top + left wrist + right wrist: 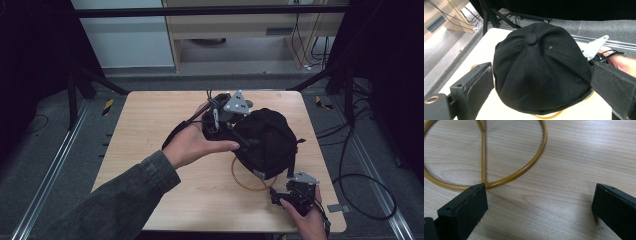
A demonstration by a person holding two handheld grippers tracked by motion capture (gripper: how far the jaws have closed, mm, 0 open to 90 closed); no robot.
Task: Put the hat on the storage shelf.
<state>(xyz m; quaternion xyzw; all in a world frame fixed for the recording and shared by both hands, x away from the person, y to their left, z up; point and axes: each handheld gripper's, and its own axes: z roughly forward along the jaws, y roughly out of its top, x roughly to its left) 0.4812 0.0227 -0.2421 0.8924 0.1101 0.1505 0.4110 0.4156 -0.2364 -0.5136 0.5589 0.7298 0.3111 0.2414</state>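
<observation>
Looks like a lab recording rig. Black curtains (30,60), floor rails (50,170), loose cables (360,190) round a small wooden worktop (150,125).

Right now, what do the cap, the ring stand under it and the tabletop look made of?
Cap: black woven fabric, matte, with stitched panels, eyelets and a top button.
Ring stand: thin rod, probably coated or painted metal; glossy mustard-yellow with a highlight along the curve.
Tabletop: light wood or wood-look laminate; grain lines, smooth satin surface.

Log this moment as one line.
left tongs: open, jaws either side of black cap | right tongs: open, empty, beside yellow wire stand | cap on stand, on table
</observation>
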